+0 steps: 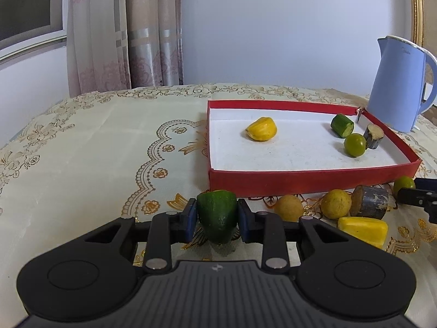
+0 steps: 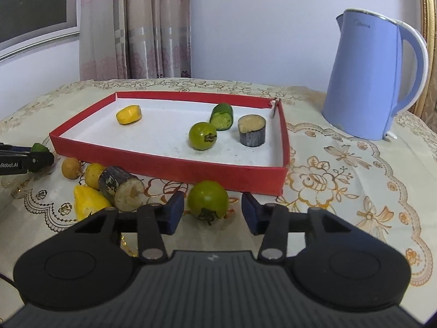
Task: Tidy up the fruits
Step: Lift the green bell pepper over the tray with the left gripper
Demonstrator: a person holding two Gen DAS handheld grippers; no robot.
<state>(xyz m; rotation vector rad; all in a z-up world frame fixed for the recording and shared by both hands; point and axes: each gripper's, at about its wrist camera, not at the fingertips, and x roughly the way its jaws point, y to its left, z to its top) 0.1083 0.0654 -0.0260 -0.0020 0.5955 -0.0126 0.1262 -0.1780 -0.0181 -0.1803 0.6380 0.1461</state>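
I see a red tray with a white floor, holding a yellow piece, a green tomato, a green cucumber chunk and a dark-skinned, tan-faced stub. My desk cloth is cream with gold floral scrollwork. The kettle is pale blue; the curtain is pink-patterned.

Two low wrist views, shared red tray

We seem to be in a home: floral curtains, an embroidered tablecloth, a blue kettle.
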